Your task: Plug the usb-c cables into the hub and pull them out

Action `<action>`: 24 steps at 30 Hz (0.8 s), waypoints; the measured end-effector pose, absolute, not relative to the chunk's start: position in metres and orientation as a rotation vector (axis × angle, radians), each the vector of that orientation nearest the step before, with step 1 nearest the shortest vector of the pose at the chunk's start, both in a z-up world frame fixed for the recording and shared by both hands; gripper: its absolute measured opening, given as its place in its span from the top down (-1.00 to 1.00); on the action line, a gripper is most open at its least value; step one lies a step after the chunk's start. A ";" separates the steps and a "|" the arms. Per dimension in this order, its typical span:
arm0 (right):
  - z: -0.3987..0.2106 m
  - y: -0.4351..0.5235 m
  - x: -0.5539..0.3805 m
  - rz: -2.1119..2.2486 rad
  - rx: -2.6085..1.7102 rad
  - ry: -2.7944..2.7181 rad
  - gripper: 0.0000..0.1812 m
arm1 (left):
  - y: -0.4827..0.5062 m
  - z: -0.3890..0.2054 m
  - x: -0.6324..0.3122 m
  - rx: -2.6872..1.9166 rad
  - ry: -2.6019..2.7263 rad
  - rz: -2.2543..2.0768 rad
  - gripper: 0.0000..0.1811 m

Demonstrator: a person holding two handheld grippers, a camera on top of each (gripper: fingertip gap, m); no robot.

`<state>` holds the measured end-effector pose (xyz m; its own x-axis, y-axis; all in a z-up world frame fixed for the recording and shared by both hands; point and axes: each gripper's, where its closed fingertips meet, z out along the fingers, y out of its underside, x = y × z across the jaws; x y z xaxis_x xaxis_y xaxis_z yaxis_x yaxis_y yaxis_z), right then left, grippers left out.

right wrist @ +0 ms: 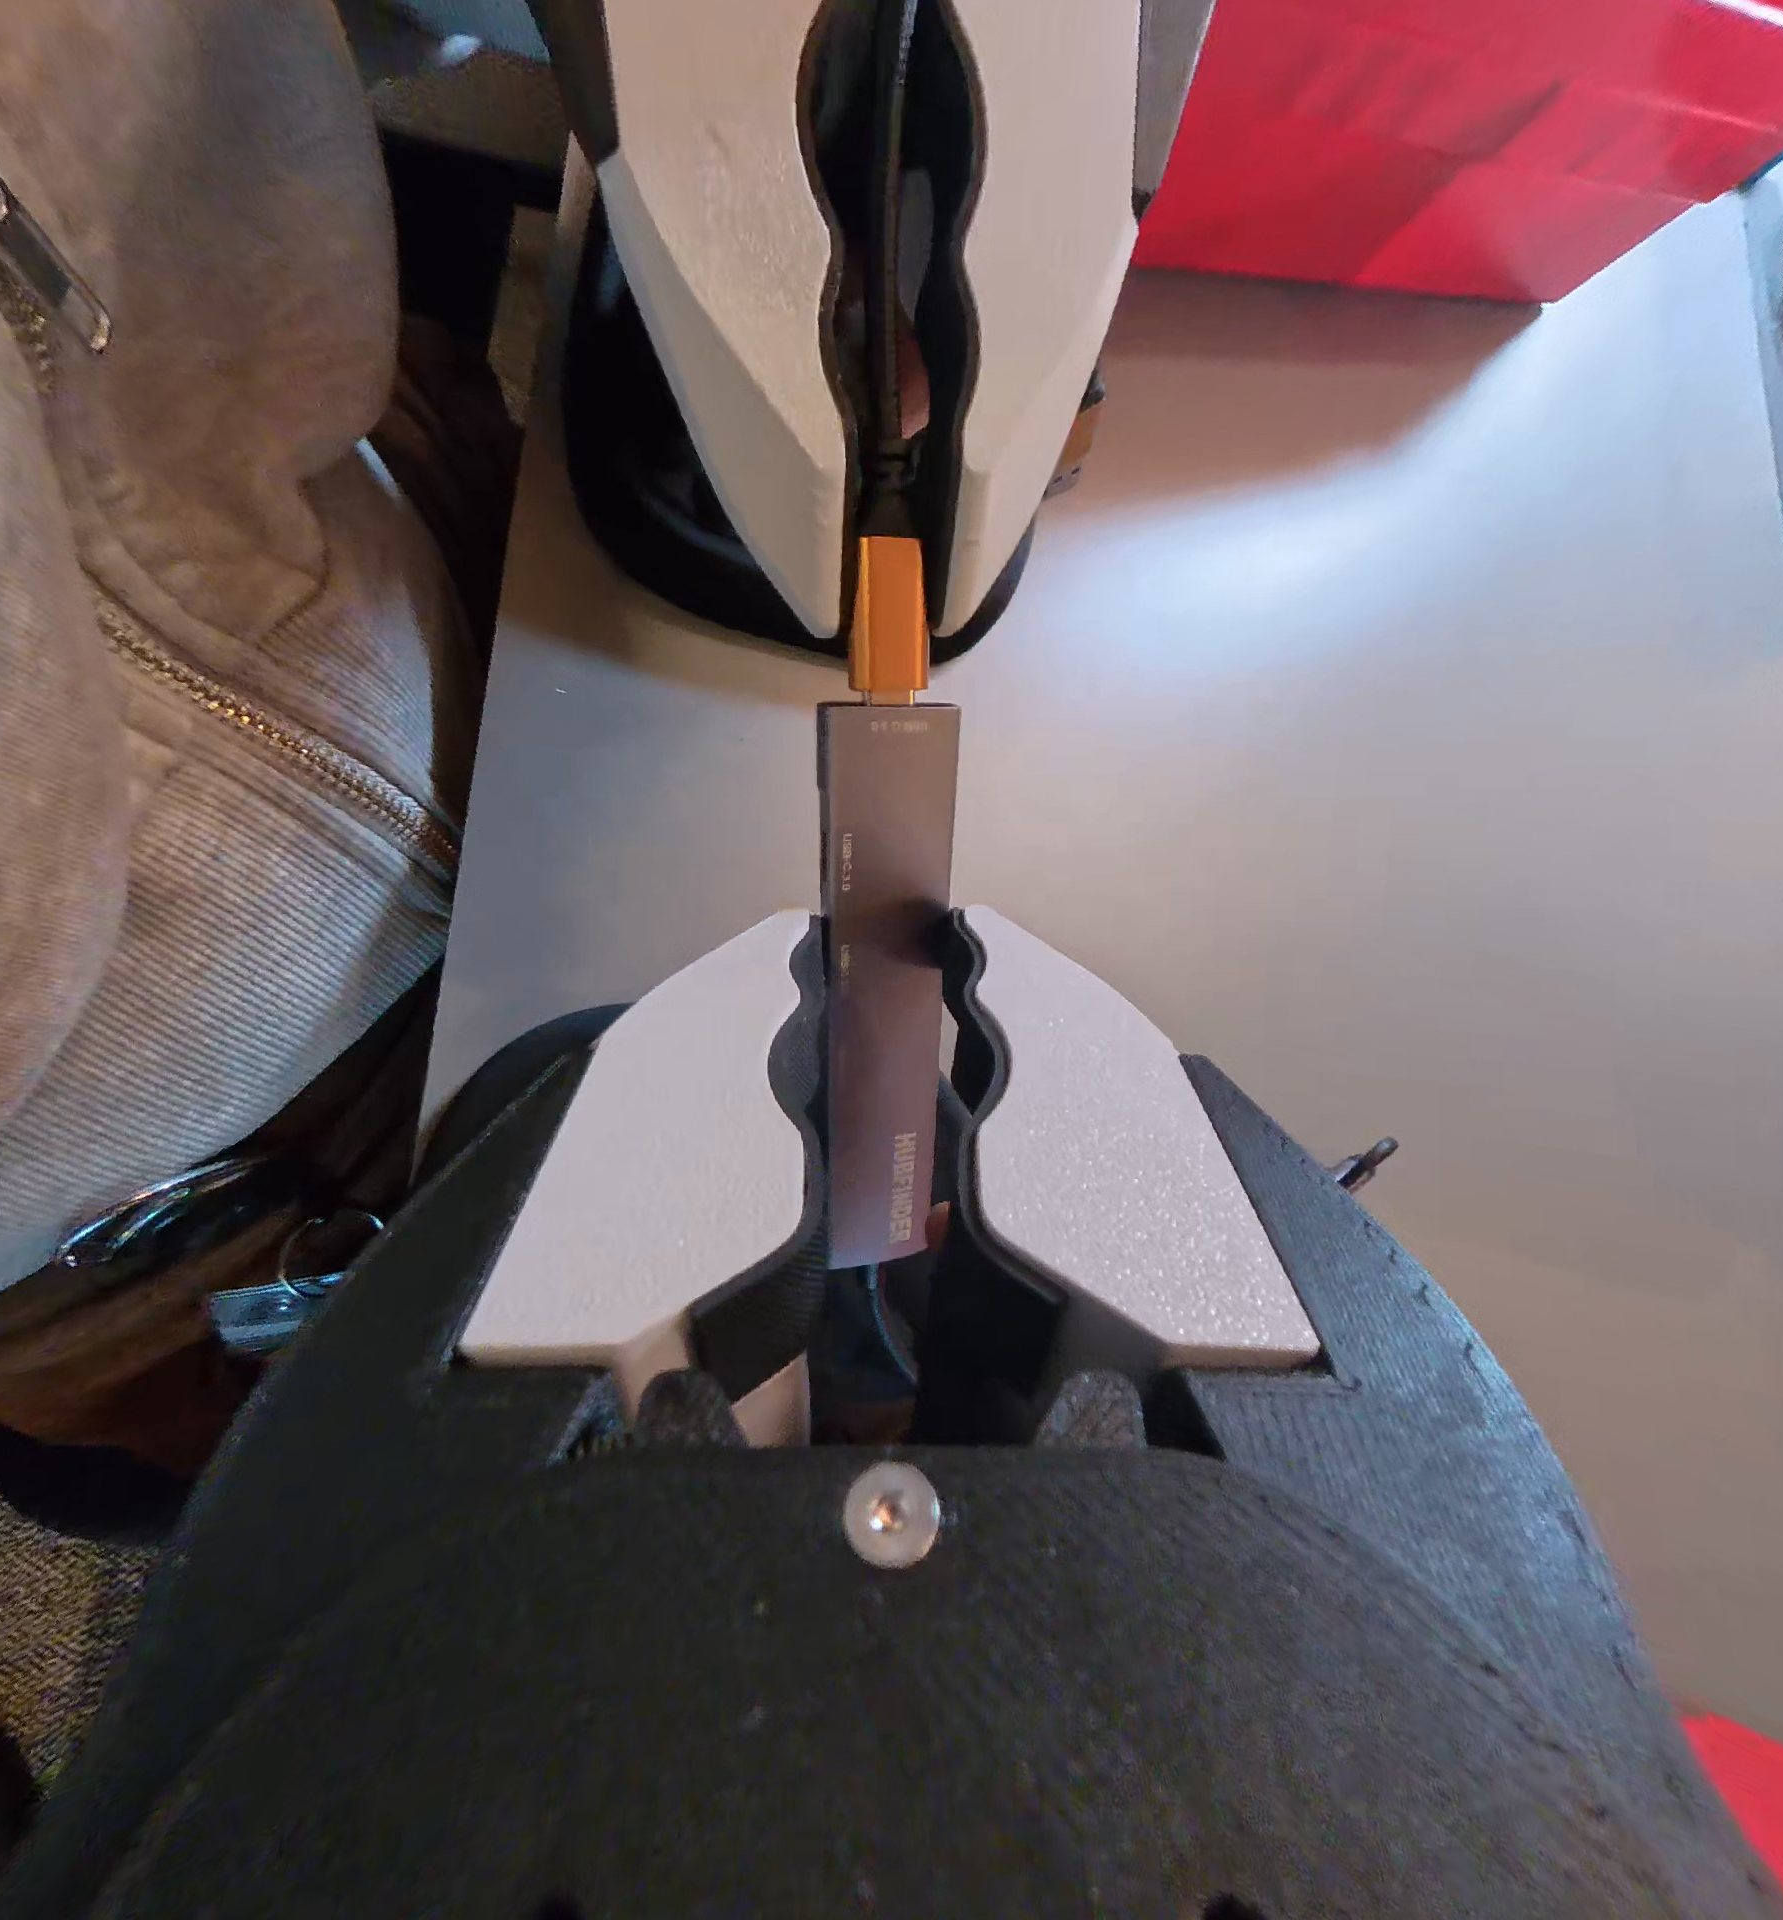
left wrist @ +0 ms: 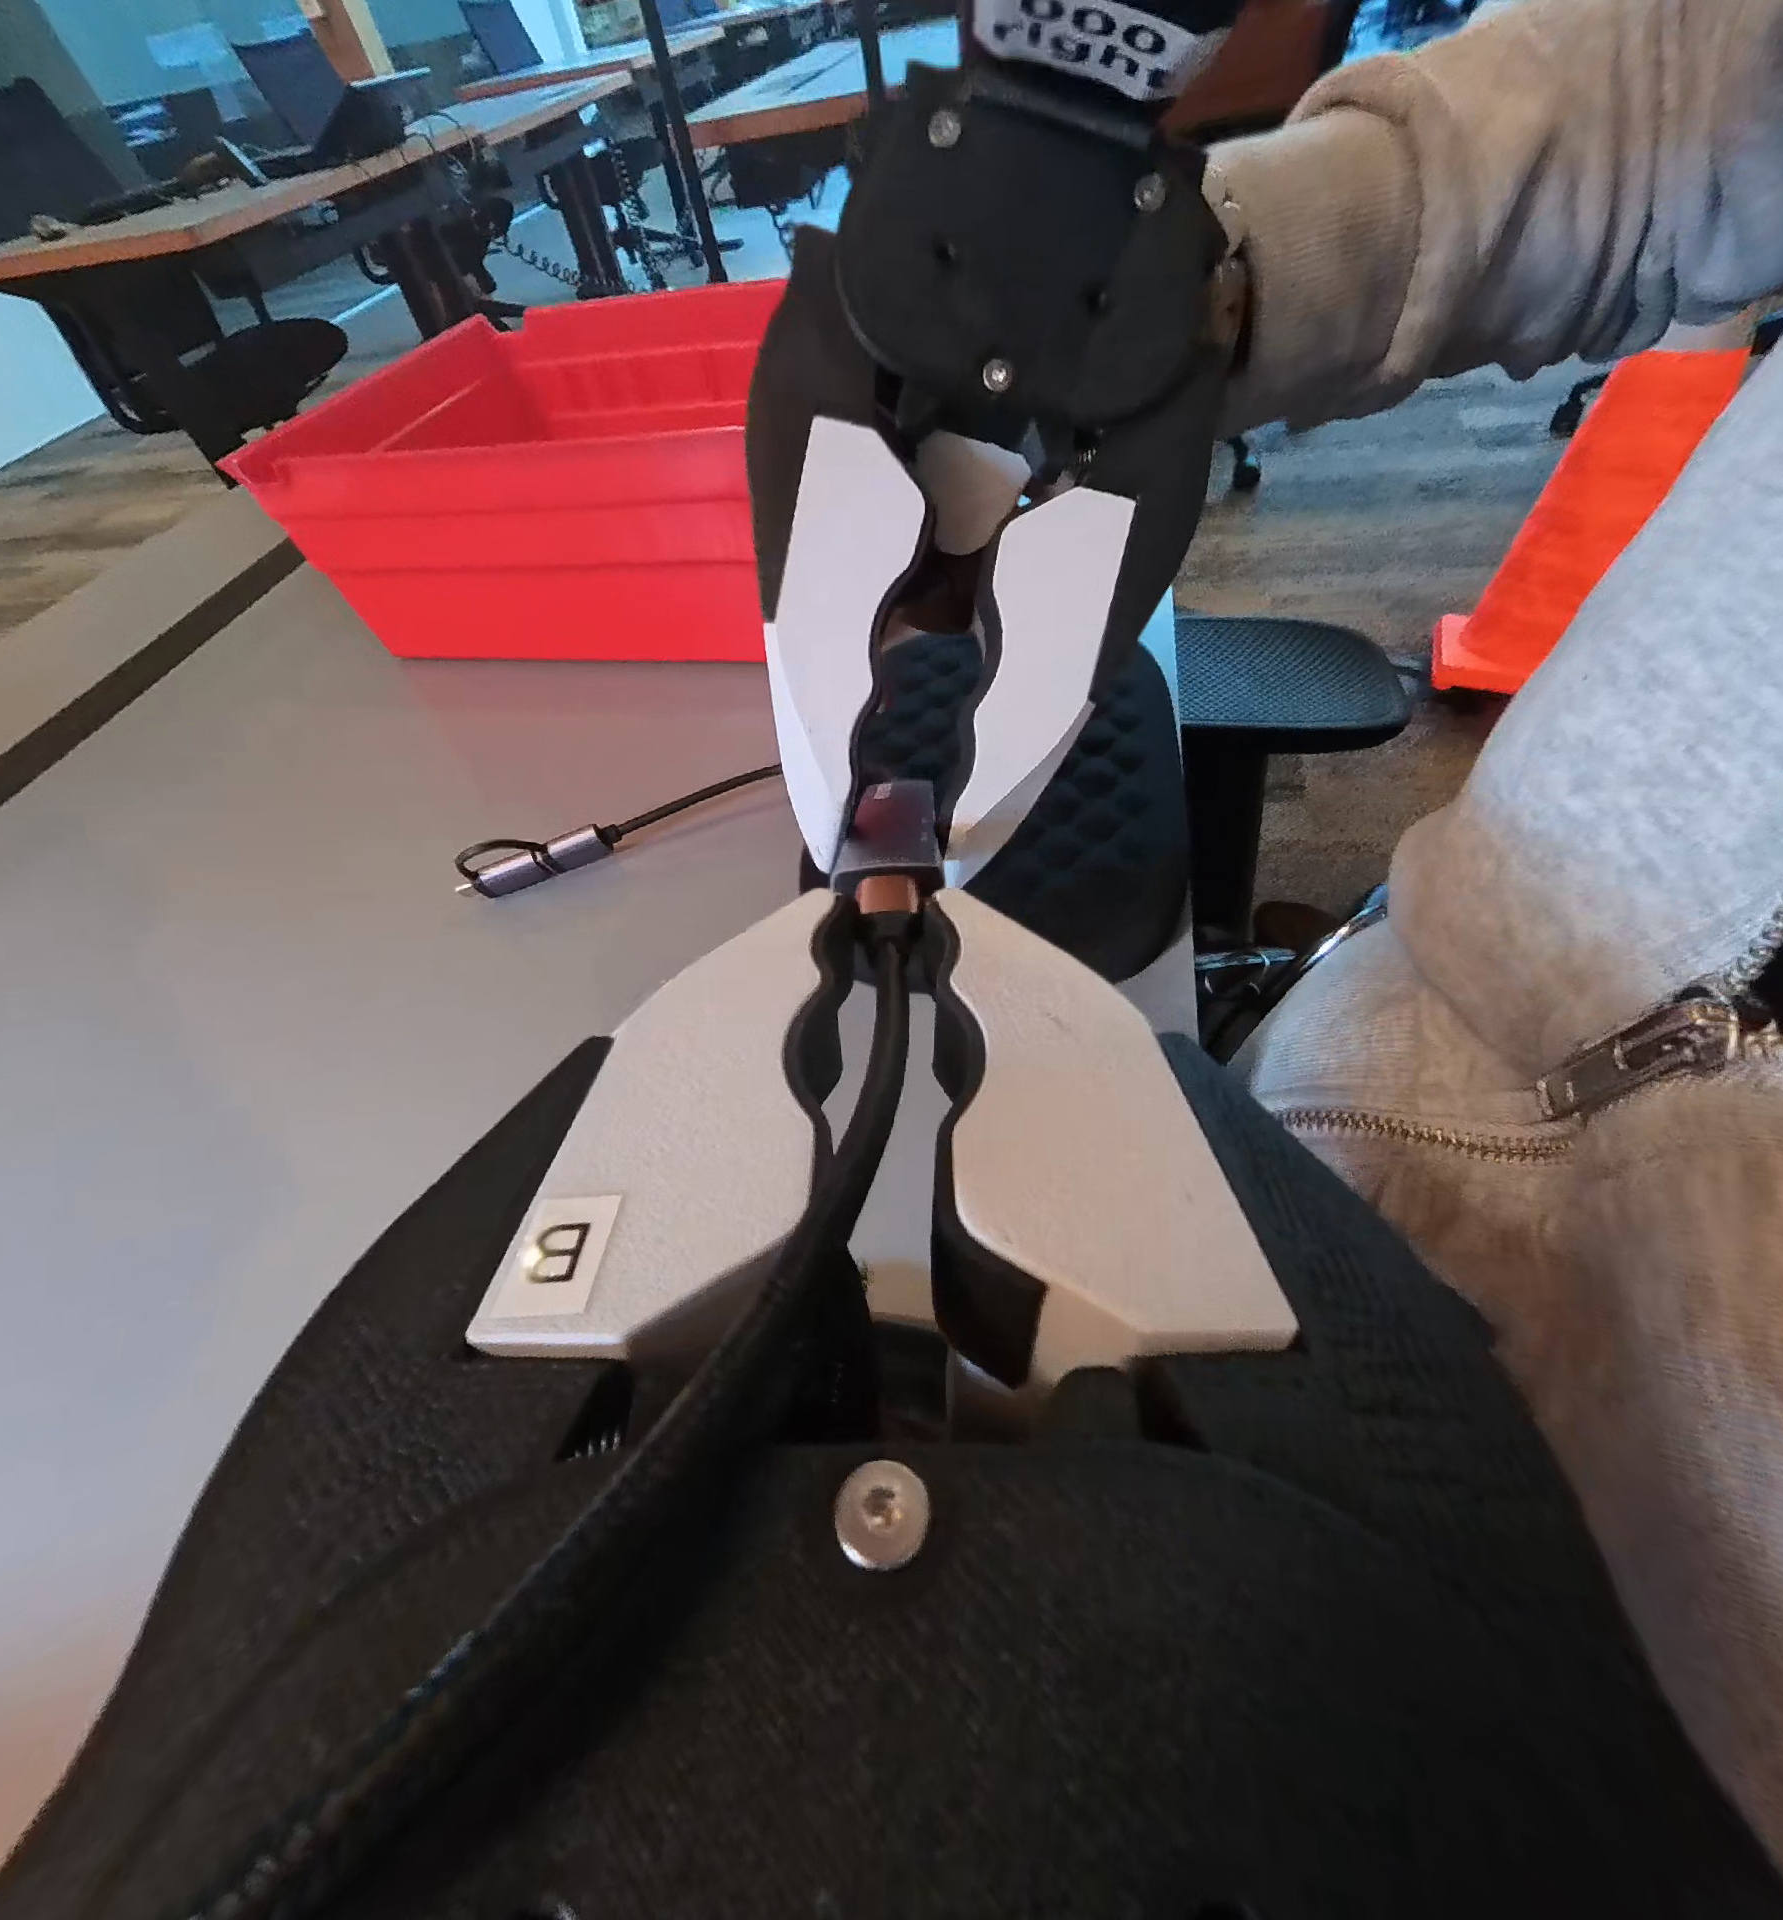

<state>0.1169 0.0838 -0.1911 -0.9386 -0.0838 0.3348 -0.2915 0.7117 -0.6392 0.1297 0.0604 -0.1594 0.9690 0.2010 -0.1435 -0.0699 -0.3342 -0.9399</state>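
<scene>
My left gripper (left wrist: 885,914) is shut on a black cable with an orange USB-C plug (left wrist: 885,896). The cable runs back between its fingers. My right gripper (right wrist: 887,925) is shut on a slim grey hub (right wrist: 887,831) and holds it end-on toward the plug. The orange plug (right wrist: 889,623) sits in the port at the hub's far end, with a thin strip of metal still showing. The right gripper (left wrist: 892,842) faces mine in the left wrist view, holding the hub (left wrist: 889,831). The left gripper (right wrist: 887,613) shows at the top of the right wrist view. Both are held above the grey table (left wrist: 243,987).
A red bin (left wrist: 534,499) stands on the table's far side. A second cable with grey connectors (left wrist: 539,862) lies on the table left of the grippers. A person in a grey zipped sweater (left wrist: 1645,1039) sits close on the right. A black chair (left wrist: 1282,686) stands beyond the table edge. The gap from one gripper's tips to the other's is roughly 5 centimeters.
</scene>
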 end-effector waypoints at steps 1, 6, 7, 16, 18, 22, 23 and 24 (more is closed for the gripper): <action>-0.193 0.084 0.118 1.052 0.299 -2.643 0.77 | 0.060 -0.161 0.131 -1.910 -0.090 0.265 0.86; -0.194 0.083 0.119 1.049 0.286 -2.647 0.78 | 0.062 -0.165 0.132 -1.931 -0.067 0.239 0.86; -0.194 0.083 0.119 1.054 0.278 -2.651 0.78 | 0.062 -0.165 0.132 -1.932 -0.066 0.235 0.86; -0.160 0.089 0.095 1.170 0.059 -2.558 0.76 | 0.055 -0.138 0.107 -1.709 -0.230 0.197 0.64; -0.139 0.101 0.074 1.239 -0.109 -2.506 0.76 | 0.046 -0.127 0.103 -1.632 -0.269 0.170 0.61; -0.097 0.126 0.038 1.394 -0.463 -2.387 0.76 | 0.036 -0.119 0.103 -1.533 -0.272 0.156 0.61; -0.093 0.134 0.031 1.362 -0.530 -2.376 0.76 | 0.034 -0.117 0.104 -1.499 -0.261 0.180 0.62; -0.090 0.142 0.024 1.312 -0.587 -2.359 0.76 | 0.031 -0.115 0.103 -1.472 -0.259 0.208 0.62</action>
